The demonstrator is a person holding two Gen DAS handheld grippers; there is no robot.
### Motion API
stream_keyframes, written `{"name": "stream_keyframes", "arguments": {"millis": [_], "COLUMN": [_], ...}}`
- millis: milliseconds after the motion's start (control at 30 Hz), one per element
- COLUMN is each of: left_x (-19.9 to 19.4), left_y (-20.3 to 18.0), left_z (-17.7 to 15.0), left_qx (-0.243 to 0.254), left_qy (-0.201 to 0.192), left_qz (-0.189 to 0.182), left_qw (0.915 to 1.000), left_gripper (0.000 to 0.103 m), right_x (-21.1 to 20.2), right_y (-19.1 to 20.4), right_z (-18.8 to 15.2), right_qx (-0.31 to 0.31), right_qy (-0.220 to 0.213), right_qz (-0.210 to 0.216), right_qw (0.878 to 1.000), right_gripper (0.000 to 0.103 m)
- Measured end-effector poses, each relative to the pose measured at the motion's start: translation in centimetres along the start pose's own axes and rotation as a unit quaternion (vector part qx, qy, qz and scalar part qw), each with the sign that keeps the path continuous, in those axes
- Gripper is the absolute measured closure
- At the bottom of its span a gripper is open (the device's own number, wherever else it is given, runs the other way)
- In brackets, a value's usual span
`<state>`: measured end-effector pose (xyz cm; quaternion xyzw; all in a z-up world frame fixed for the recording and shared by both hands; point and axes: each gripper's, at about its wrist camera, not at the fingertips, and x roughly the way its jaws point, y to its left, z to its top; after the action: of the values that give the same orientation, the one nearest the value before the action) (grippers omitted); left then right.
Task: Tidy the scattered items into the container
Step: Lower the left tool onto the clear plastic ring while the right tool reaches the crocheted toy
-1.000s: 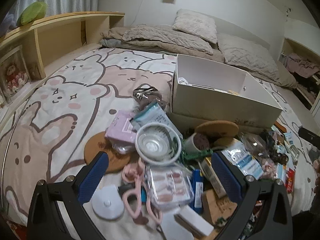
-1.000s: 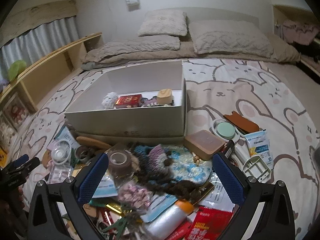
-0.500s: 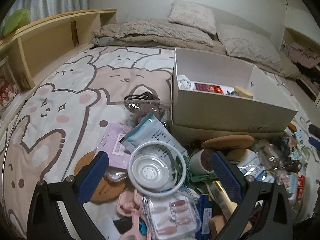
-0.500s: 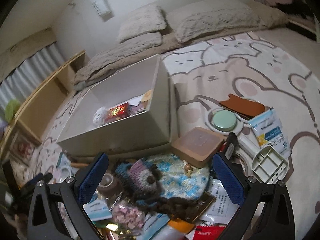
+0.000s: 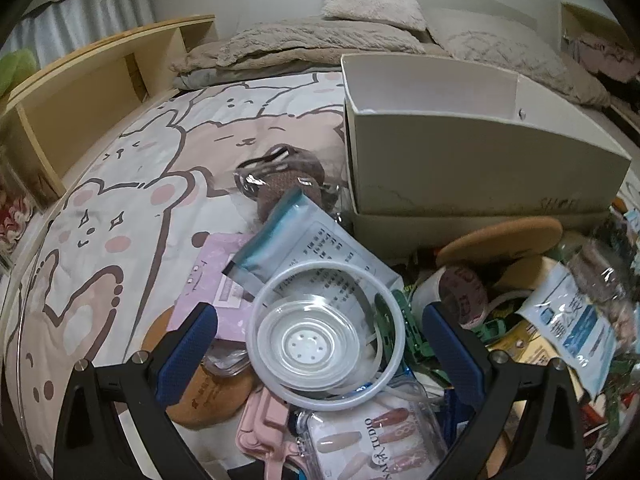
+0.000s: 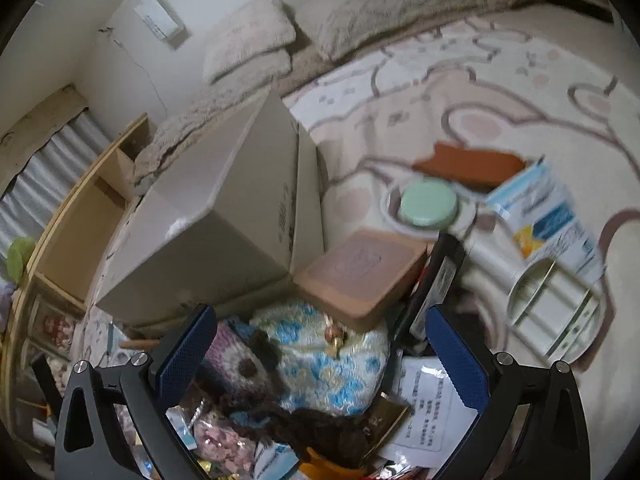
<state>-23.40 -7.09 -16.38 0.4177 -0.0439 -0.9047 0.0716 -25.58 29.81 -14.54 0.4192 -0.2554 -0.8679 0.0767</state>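
Left tool point(image 5: 316, 344): spread wide, holds nothing; clear plastic ring lid point(image 5: 326, 330) sits between its fingers, not gripped. Right tool point(image 6: 320, 350): also spread wide, empty, over blue floral pouch point(image 6: 320, 360). White box point(image 5: 472, 164) on bed, at 1 o'clock in left view, 11 o'clock in right view. Clutter piled against box's near wall: blue-grey sachet point(image 5: 308, 240), fake-nail case point(image 5: 368, 444), tan square case point(image 6: 360, 276) touching box corner. Green round tin point(image 6: 428, 204) at 1 o'clock, apart from box.
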Motion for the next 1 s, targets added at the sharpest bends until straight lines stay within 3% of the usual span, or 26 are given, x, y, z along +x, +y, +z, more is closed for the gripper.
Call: {"name": "stream_keyframes", "arguments": {"millis": [267,600,767,1000], "left_x": [1.3,2.1,2.0,1.4], "left_y": [-0.8,-1.4,-0.8,0.0], "left_z": [-0.6,-0.8,-1.0,-1.0], "left_qx": [0.021,0.036,0.032,0.014], "left_qy": [0.007,0.015,0.017,0.006], "left_qz": [-0.003,0.013,0.006,0.002], "left_qw": [0.9997,0.9992,0.9993,0.9999], "left_gripper": [0.0,0.0,0.002,0.015], "right_x": [0.0,-0.4,-0.4,0.6], "right_y": [0.7,4.3,6.3,7.2], "right_z": [-0.8,-1.6,-2.6,-3.7], "right_qx": [-0.032,-0.141,-0.164,-0.145], "right_qy": [0.002,-0.015,-0.017,0.002], "right_qz": [-0.007,-0.047,-0.034,-0.029], "right_qw": [0.999,0.989,0.986,0.989], "right_gripper": [0.0,0.0,0.0,0.0]}}
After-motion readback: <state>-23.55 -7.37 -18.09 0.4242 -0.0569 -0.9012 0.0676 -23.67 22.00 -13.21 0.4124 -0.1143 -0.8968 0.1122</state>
